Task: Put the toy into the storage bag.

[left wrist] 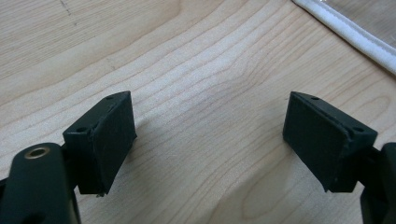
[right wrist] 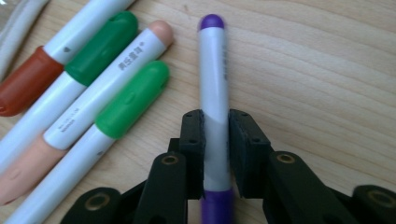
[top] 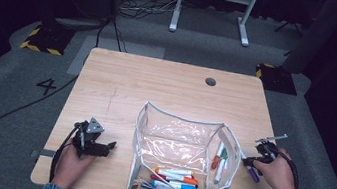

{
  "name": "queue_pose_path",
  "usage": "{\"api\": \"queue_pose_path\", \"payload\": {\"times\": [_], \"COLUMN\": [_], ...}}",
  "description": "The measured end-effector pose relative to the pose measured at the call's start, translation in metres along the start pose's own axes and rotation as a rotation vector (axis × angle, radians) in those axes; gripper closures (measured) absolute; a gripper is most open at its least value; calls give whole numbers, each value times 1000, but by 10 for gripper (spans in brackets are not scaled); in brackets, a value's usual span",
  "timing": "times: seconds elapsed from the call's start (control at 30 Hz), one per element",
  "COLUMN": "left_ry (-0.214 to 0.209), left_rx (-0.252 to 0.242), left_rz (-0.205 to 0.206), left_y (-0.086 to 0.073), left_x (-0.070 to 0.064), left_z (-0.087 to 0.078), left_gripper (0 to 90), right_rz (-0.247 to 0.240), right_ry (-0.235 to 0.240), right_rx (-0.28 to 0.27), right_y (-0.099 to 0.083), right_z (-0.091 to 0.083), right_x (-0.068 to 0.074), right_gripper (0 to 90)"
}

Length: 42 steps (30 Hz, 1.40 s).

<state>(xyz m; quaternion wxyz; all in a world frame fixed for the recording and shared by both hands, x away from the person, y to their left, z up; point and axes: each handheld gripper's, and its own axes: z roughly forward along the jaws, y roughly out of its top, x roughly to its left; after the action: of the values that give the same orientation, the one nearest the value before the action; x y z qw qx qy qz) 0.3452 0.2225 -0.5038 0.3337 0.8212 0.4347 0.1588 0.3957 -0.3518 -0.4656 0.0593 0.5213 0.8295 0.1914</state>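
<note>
We hold the right gripper [right wrist: 215,140] pinched on a purple marker [right wrist: 214,84], its jaws pressed against the white barrel, low over the table [top: 157,88] at its right edge, just beside the right wall of the clear pouch [top: 177,141]. Green, brown and peach markers [right wrist: 93,93] lie side by side just left of the held one in the right gripper view. Our left gripper [left wrist: 210,140] rests near the table's near-left corner, jaws spread wide over bare wood, holding nothing.
</note>
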Motion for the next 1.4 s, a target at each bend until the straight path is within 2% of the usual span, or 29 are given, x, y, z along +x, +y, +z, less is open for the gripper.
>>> {"api": "queue_pose_path", "payload": {"times": [0.13, 0.27, 0.37, 0.67, 0.73, 1.17, 1.4], "left_ry": [0, 1, 0, 1, 1, 7, 7], "left_rx": [1, 0, 0, 0, 0, -2, 1], "left_rz": [-1, 0, -1, -1, -1, -7, -8], "left_y": [0, 0, 0, 0, 0, -1, -2], "left_x": [0, 0, 0, 0, 0, -2, -3], "left_z": [0, 0, 0, 0, 0, -1, -2], "left_gripper": [172, 172, 172, 172, 172, 172, 172], "right_rz": [20, 43, 34, -31, -57, -161, -224], "right_ry": [-5, 31, 52, 124, 141, 177, 186], "right_rx": [1, -27, -50, -132, -141, -252, -280], "right_y": [-1, 0, 2, 11, 13, 26, 36], "right_z": [-1, -6, -17, -62, -73, -138, -166], "right_x": [1, 0, 1, 13, 17, 43, 62], "right_gripper": [768, 768, 768, 767, 768, 767, 767]}}
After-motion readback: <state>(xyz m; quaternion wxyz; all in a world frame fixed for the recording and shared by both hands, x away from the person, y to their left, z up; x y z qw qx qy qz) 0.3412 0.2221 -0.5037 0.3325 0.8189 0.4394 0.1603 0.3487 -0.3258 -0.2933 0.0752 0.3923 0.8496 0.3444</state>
